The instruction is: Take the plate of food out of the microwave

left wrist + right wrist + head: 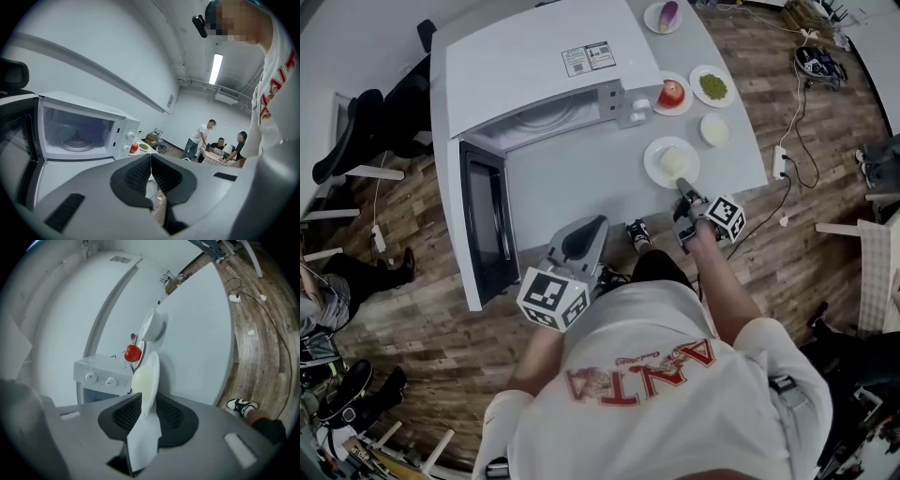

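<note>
Head view: a white plate (659,150) of pale food (675,162) is seen on the grey table (581,178), near its front edge toward the right corner, outside the microwave (534,66), whose door (487,225) is swung open. The right arm is stretched forward, and the right gripper (684,192) is tipped slightly down with its jaws a little apart around the plate's near rim. The left gripper (589,225) is held at the table's front edge, jaws pressed together and empty.

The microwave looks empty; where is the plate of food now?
Head view: the plate of food sits on the table right of the open microwave, its near rim between the jaws of the right gripper.
</note>
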A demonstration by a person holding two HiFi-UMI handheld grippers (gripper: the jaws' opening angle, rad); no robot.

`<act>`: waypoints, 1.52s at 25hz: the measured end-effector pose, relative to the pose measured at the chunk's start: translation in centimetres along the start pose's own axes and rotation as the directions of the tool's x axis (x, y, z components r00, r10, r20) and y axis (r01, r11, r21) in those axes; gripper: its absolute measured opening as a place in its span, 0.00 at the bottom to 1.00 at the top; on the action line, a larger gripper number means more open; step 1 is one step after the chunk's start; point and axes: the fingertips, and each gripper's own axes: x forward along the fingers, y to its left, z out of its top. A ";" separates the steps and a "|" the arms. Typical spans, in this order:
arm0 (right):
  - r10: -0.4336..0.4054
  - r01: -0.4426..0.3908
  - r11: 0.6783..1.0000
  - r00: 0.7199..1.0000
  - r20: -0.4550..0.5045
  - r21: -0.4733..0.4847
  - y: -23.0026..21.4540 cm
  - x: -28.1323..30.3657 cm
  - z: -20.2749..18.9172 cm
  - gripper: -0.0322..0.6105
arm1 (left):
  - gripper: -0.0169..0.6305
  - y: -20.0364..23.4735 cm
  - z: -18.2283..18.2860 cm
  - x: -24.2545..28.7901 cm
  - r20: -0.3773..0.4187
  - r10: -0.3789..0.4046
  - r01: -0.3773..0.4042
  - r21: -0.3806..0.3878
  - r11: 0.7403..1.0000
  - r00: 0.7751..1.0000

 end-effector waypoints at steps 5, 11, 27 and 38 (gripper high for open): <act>-0.130 0.093 0.951 0.986 -0.108 -0.296 0.3 0.3 -0.9 0.28 | 0.04 -0.7 -0.3 -0.3 0.010 -0.014 0.014 -0.007 1.000 1.000; -0.317 0.095 0.776 0.914 -0.255 -0.623 -0.9 0.1 -3.7 0.40 | 0.04 -1.7 0.1 -0.4 0.027 -0.027 0.027 0.012 1.000 0.999; -0.113 -0.084 0.555 0.978 -0.175 -0.827 12.0 -2.5 -2.4 0.05 | 0.04 -0.6 4.7 -2.7 0.182 0.033 -0.049 0.085 0.995 0.983; 0.345 -0.341 0.363 0.913 -0.215 -0.867 31.7 -7.1 -3.7 0.05 | 0.04 2.1 10.3 -6.1 0.296 0.148 -0.196 0.143 0.970 0.944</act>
